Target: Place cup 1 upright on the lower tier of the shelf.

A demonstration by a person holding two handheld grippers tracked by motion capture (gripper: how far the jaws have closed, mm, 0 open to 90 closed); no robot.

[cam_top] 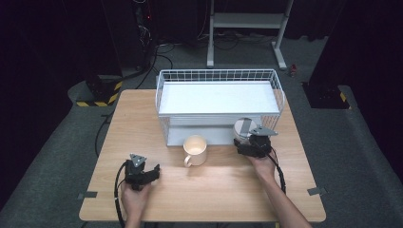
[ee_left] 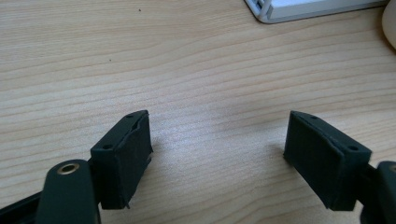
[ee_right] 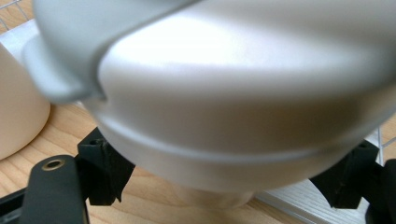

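High view: right claw [cam_top: 248, 141] sits right of centre, at the front edge of the white wire basket [cam_top: 216, 76], jaws either side of a grey lidded cup [cam_top: 244, 127]. Right gripper view: cup [ee_right: 243, 93] fills the gap between both jaws; pad contact too blurred to confirm. Cream mug [cam_top: 195, 150] stands just left of it on the table [cam_top: 214, 190]. Left claw [cam_top: 154, 172], lower left, half-wide, holds nothing, bare wood between the jaws.
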